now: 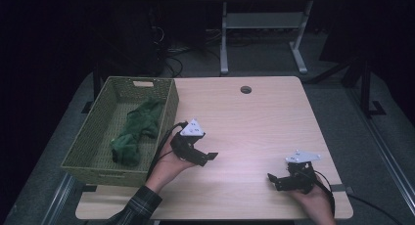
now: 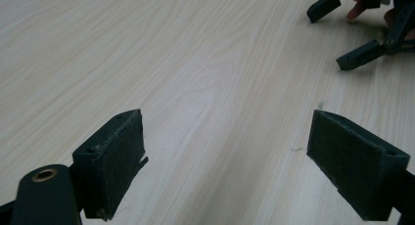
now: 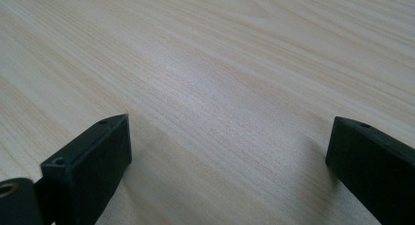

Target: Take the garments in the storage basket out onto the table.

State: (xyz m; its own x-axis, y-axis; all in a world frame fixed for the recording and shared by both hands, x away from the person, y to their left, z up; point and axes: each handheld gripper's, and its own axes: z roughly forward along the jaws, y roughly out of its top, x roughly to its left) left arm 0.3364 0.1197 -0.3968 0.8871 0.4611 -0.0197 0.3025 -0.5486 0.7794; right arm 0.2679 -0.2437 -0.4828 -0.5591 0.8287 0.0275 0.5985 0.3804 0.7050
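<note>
A green cloth (image 1: pixel 137 129) lies crumpled inside the olive woven basket (image 1: pixel 98 124) at the table's left side. My left gripper (image 1: pixel 208 156) hovers just right of the basket over the light wooden table (image 1: pixel 254 122), open, nothing between its jaws. In the left gripper view the left gripper (image 2: pixel 227 156) has its jaws spread wide over bare wood, and the right gripper (image 2: pixel 342 34) shows at the top right. My right gripper (image 1: pixel 273 180) rests near the front right of the table, open and empty. In the right gripper view the right gripper (image 3: pixel 227 156) looks onto bare wood.
A round cable hole (image 1: pixel 245 89) sits near the table's far edge. Beyond the table stand a white table frame (image 1: pixel 259 34) and cables on a dark floor. A plaid sleeve (image 1: pixel 139 205) enters at the bottom left.
</note>
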